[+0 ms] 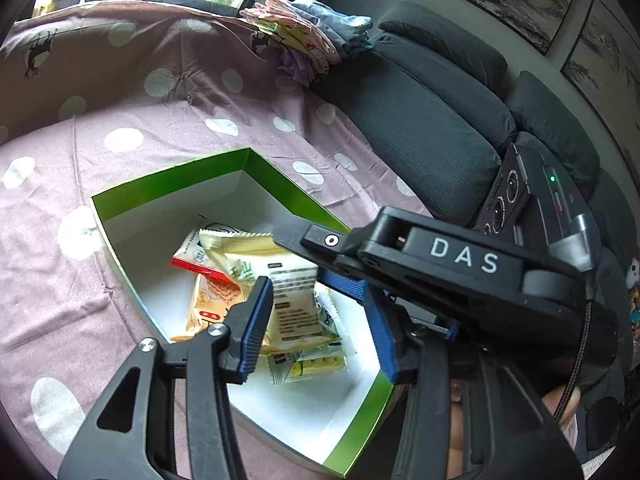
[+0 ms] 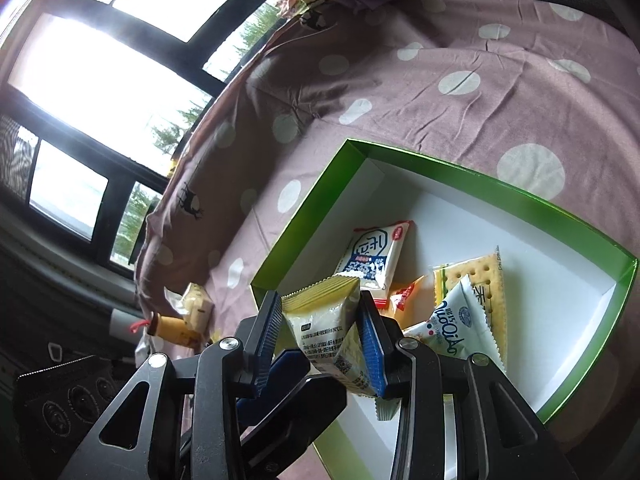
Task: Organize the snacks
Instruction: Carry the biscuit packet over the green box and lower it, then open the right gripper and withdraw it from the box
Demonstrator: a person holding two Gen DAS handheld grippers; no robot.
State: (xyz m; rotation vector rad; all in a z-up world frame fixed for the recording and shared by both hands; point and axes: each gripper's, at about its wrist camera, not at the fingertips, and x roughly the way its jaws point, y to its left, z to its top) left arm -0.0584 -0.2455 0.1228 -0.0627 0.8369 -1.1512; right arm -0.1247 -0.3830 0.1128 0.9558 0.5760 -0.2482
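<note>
While the right tool (image 2: 322, 336) pinches a pale yellow snack packet (image 2: 328, 332) low in the frame over the green-rimmed box (image 2: 304, 216), the left tool (image 1: 316, 320) stands part open, its pads seemingly clear of that packet. Other snack packets (image 2: 372, 256) lie inside the box on the polka-dot bedspread (image 2: 460, 92).

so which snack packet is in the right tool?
The pale yellow packet, pinched between the right tool pads above the green box; the other packets lie inside.
</note>
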